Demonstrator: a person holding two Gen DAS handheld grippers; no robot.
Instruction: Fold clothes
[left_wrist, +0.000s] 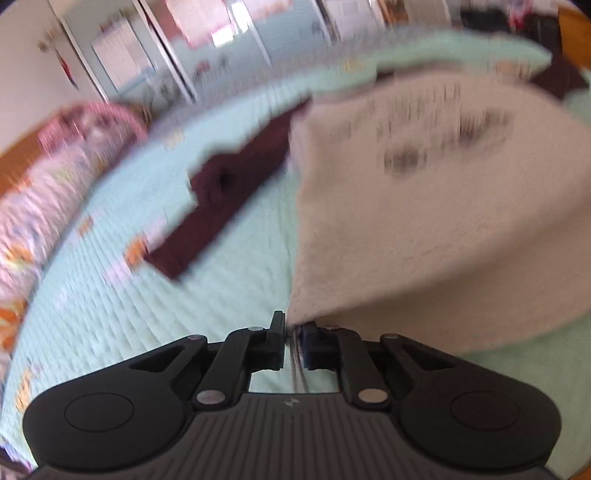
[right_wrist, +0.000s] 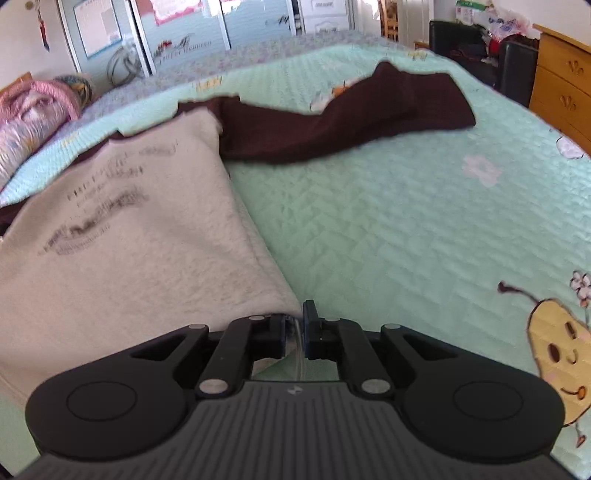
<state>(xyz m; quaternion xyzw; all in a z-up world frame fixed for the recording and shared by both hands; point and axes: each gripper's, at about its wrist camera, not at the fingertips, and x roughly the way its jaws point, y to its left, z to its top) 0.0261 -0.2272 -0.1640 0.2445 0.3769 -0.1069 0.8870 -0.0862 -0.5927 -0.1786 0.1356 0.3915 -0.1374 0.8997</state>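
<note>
A sweatshirt lies inside out on a mint quilted bedspread (right_wrist: 388, 221), its cream fleece lining (right_wrist: 129, 251) up, with mirrored dark print showing through. Its dark maroon sleeves spread out: one (right_wrist: 332, 125) runs toward the far right, the other (left_wrist: 225, 199) lies left of the body. My left gripper (left_wrist: 293, 334) is shut on the near left corner of the cream hem (left_wrist: 424, 229). My right gripper (right_wrist: 293, 328) is shut on the near right corner of the hem. The left wrist view is blurred by motion.
Pink patterned bedding (right_wrist: 33, 114) is piled at the far left of the bed. Wardrobe doors (right_wrist: 177, 33) stand behind it. A wooden dresser (right_wrist: 561, 77) and dark clutter (right_wrist: 476, 44) sit at the far right. A cartoon pear print (right_wrist: 554, 354) marks the bedspread near right.
</note>
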